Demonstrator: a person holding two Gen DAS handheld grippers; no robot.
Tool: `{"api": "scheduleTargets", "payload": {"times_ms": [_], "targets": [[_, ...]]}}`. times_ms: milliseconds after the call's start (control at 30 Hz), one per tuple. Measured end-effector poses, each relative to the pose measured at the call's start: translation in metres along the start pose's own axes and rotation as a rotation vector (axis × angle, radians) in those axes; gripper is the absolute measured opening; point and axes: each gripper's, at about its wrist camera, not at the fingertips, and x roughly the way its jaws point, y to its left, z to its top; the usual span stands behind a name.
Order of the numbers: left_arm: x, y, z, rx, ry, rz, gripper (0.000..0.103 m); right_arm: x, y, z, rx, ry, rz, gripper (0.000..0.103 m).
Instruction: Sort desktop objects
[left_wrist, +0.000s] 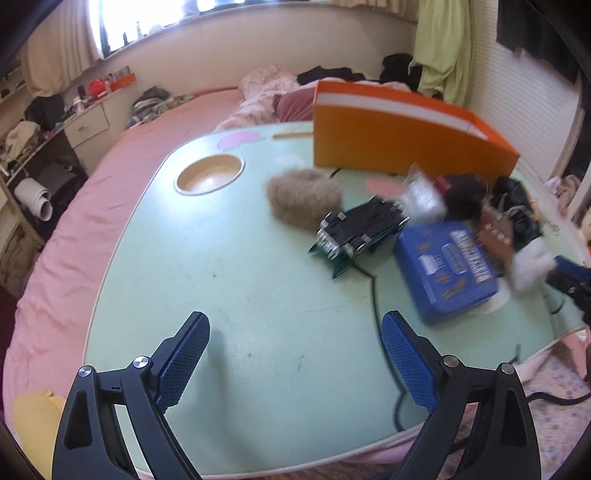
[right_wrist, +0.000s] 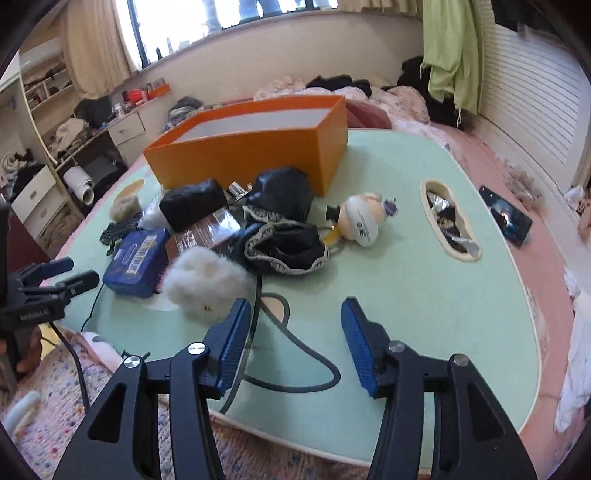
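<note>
A pale green table (left_wrist: 240, 280) (right_wrist: 424, 295) carries a heap of small objects in front of an orange box (left_wrist: 402, 136) (right_wrist: 251, 147). In the heap lie a blue tin (left_wrist: 447, 266) (right_wrist: 135, 262), a black toy car (left_wrist: 360, 230), a brown fur puff (left_wrist: 303, 199), a white fluffy piece (right_wrist: 207, 277), black lace-trimmed cloth (right_wrist: 286, 245) and a round-headed doll (right_wrist: 360, 218). My left gripper (left_wrist: 295, 354) is open over bare table, short of the car. My right gripper (right_wrist: 291, 341) is open, nothing between its fingers, just right of the white fluff.
A black cable (right_wrist: 295, 362) runs across the table near the right gripper. The table has a round cup recess (left_wrist: 209, 174) and an oval slot (right_wrist: 448, 221) with items in it. A phone (right_wrist: 506, 216) lies on the pink bed beyond the right edge.
</note>
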Motion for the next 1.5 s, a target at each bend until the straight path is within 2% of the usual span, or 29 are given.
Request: {"api": "scheduleTargets", "payload": {"times_ms": [67, 267, 400, 1300, 1367, 1500], "targets": [[0.005, 0.000, 0.000, -0.014, 0.002, -0.023, 0.103, 0.000, -0.001, -0.003, 0.006, -0.036, -0.013, 0.078], [0.011, -0.005, 0.001, 0.012, -0.072, -0.045, 0.103, 0.009, 0.013, -0.004, -0.105, -0.039, -0.026, 0.102], [0.012, -0.006, 0.002, 0.014, -0.080, -0.047, 0.103, 0.012, 0.016, -0.006, -0.138, -0.036, -0.044, 0.103], [0.005, -0.005, -0.003, 0.026, -0.085, -0.046, 0.103, 0.014, 0.015, -0.008, -0.162, -0.027, -0.065, 0.103], [-0.004, -0.002, -0.002, 0.027, -0.117, -0.055, 0.103, 0.014, 0.015, -0.008, -0.161, -0.027, -0.064, 0.103], [-0.043, 0.005, 0.005, 0.032, -0.251, -0.176, 0.103, 0.014, 0.016, -0.008, -0.164, -0.030, -0.064, 0.103]]}}
